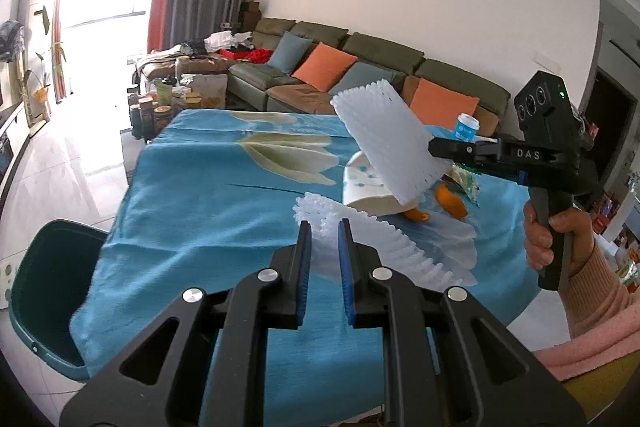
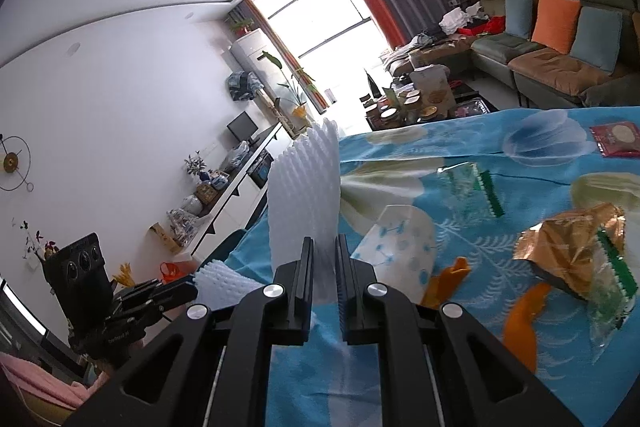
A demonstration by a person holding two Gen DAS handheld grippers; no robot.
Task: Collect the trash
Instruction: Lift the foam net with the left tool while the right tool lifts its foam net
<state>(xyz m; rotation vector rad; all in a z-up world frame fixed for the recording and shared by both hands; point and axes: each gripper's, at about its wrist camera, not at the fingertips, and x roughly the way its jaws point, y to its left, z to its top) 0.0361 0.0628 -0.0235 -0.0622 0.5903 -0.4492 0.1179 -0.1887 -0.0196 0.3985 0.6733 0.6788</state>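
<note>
My left gripper (image 1: 325,229) is shut on one end of a white foam fruit net (image 1: 384,251), which trails to the right just above the blue tablecloth (image 1: 208,211). My right gripper (image 1: 434,147), held by a hand in a pink sleeve, is shut on a second white foam net (image 1: 384,139) lifted above the table. In the right wrist view that net (image 2: 306,187) stands upright between the right gripper's (image 2: 324,247) fingers. The left gripper (image 2: 180,291) shows at lower left with its net (image 2: 224,281).
A tipped paper cup (image 1: 366,187) and orange peels (image 1: 452,205) lie on the cloth. A gold wrapper (image 2: 572,247), clear plastic wrappers (image 2: 476,187) and a red packet (image 2: 614,139) lie further right. A dark green bin (image 1: 48,291) stands by the table's left edge. A sofa (image 1: 360,67) is behind.
</note>
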